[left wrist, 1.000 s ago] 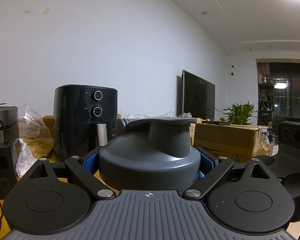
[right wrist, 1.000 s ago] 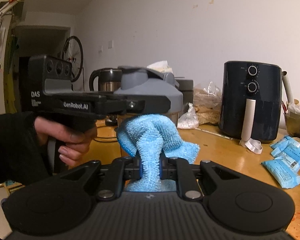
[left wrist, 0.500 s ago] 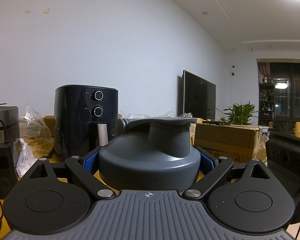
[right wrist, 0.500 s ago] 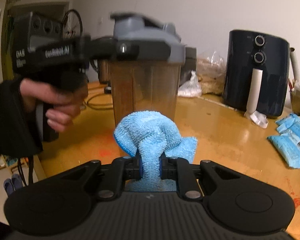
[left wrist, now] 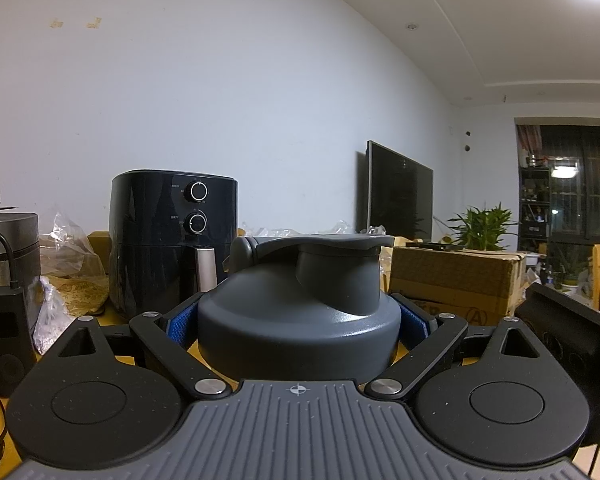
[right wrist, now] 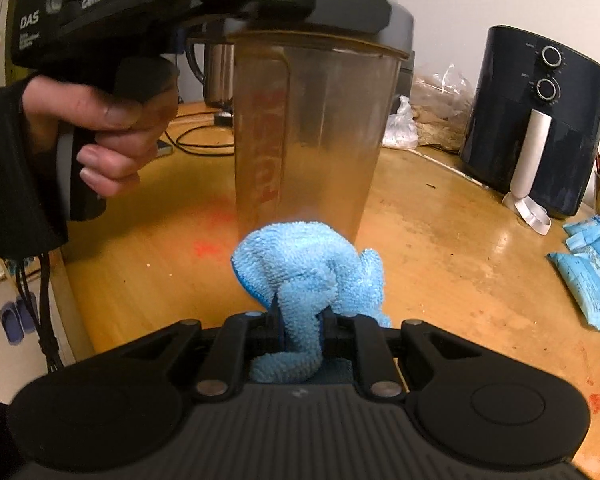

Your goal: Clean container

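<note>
A translucent brown shaker cup (right wrist: 308, 136) with red lettering and a grey lid (left wrist: 300, 320) stands upright on the wooden table (right wrist: 440, 248). My left gripper (left wrist: 298, 320) is shut on the lid, its blue pads (left wrist: 414, 326) pressing both sides; a hand (right wrist: 108, 120) holds that gripper's grip. My right gripper (right wrist: 300, 316) is shut on a bunched light-blue cloth (right wrist: 308, 264). The cloth sits against the lower front of the cup, near its base. The cup's foot is hidden behind the cloth.
A black air fryer (right wrist: 536, 120) stands at the back right, with blue packets (right wrist: 592, 268) near the right edge. Plastic bags (right wrist: 420, 120), a kettle (right wrist: 216, 72) and cables lie behind the cup. The table's left edge (right wrist: 72, 300) drops to the floor. A cardboard box (left wrist: 452, 280) and TV are beyond.
My right gripper has dropped and tipped downward, carrying the cloth from level with the lid to the cup's lower part. The left gripper and cup have stayed still.
</note>
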The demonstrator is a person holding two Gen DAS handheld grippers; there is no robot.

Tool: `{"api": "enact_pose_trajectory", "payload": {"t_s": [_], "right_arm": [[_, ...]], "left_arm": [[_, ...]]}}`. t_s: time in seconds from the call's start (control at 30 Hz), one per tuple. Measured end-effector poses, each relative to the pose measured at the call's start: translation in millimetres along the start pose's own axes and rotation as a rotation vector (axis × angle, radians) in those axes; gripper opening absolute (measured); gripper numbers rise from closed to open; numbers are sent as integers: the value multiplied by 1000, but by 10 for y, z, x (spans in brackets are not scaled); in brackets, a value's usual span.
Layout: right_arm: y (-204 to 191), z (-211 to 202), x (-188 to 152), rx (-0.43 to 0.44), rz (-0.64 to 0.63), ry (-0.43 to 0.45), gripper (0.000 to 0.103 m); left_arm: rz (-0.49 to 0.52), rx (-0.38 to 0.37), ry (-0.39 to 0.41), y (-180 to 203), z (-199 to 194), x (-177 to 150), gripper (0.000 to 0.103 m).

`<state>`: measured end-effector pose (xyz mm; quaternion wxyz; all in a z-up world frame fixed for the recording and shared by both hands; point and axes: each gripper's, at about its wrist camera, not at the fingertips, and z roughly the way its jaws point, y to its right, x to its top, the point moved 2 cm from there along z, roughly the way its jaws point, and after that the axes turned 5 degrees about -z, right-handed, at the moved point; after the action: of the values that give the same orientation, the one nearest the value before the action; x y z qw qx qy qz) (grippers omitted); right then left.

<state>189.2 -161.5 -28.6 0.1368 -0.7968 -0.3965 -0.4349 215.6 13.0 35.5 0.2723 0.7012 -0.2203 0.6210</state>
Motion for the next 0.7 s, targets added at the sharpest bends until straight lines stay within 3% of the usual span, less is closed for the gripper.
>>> {"api": "enact_pose_trajectory", "payload": {"t_s": [0.7], "right_arm": [[15, -26, -24, -2, 35, 44, 11]], "left_arm": [[-1, 8, -8, -5, -28, -9, 95]]}}
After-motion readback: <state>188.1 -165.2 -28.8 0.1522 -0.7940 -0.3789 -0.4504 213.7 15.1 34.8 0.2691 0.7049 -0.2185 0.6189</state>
